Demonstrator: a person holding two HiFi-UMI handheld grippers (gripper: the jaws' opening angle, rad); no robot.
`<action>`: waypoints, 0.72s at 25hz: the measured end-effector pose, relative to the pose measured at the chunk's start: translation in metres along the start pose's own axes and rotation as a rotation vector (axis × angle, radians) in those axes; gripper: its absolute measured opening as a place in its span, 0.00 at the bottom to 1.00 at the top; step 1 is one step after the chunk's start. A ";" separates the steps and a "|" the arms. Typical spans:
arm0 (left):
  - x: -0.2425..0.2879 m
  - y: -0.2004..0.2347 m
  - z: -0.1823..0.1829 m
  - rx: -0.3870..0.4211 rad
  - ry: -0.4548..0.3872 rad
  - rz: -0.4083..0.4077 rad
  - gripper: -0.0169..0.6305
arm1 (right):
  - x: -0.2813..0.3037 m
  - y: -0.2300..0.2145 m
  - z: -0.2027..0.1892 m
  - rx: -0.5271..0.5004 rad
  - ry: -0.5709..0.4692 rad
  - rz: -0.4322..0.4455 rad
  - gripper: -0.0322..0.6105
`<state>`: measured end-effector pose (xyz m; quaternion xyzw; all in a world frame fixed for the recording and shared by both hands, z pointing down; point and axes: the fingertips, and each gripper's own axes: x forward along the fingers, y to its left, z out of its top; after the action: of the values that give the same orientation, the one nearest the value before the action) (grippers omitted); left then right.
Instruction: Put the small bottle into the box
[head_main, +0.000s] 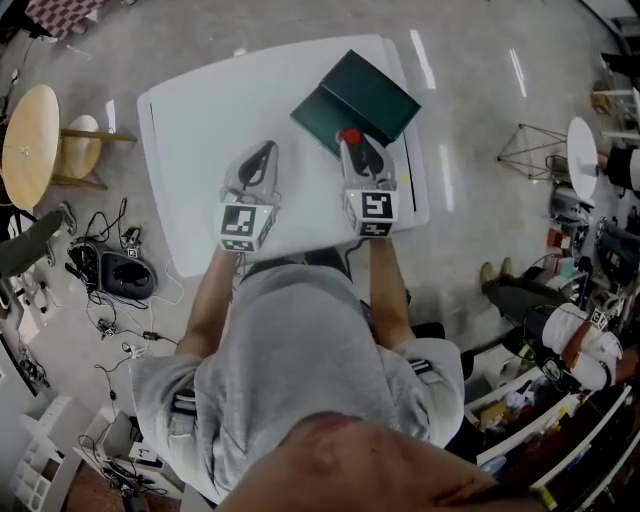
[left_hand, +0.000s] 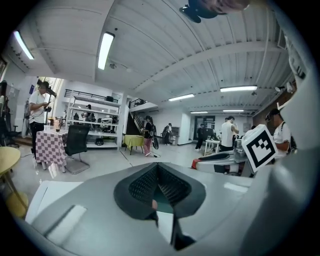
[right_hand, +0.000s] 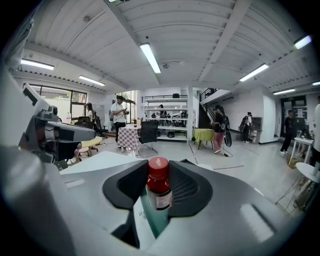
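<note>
A small brown bottle (head_main: 348, 136) with a red cap and a white label stands upright between the jaws of my right gripper (head_main: 351, 142), which is shut on it. In the right gripper view the bottle (right_hand: 159, 189) fills the gap of that gripper (right_hand: 160, 172). It hangs over the near edge of the open dark green box (head_main: 372, 95) at the far right of the white table (head_main: 210, 110). My left gripper (head_main: 266, 150) hovers over the table's middle, to the left of the box. Its jaws meet at the tips with nothing between them (left_hand: 158, 169).
The table's right edge lies close beside the box. On the floor to the left are a round wooden table (head_main: 28, 145), a dark bag (head_main: 128, 275) and loose cables. Shelves and clutter stand at the right. Several people stand far off in the hall.
</note>
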<state>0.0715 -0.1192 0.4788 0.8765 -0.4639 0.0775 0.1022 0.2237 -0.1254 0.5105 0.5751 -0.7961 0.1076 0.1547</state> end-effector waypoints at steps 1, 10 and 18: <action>0.003 0.003 -0.002 -0.004 0.005 0.012 0.05 | 0.006 -0.001 0.000 -0.004 0.001 0.013 0.25; 0.021 0.035 -0.019 -0.047 0.036 0.132 0.04 | 0.060 -0.006 -0.001 -0.056 0.024 0.115 0.25; 0.032 0.054 -0.032 -0.086 0.061 0.186 0.05 | 0.101 -0.004 -0.015 -0.067 0.061 0.173 0.25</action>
<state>0.0433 -0.1660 0.5232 0.8216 -0.5431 0.0931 0.1461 0.1996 -0.2102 0.5617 0.4951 -0.8409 0.1113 0.1882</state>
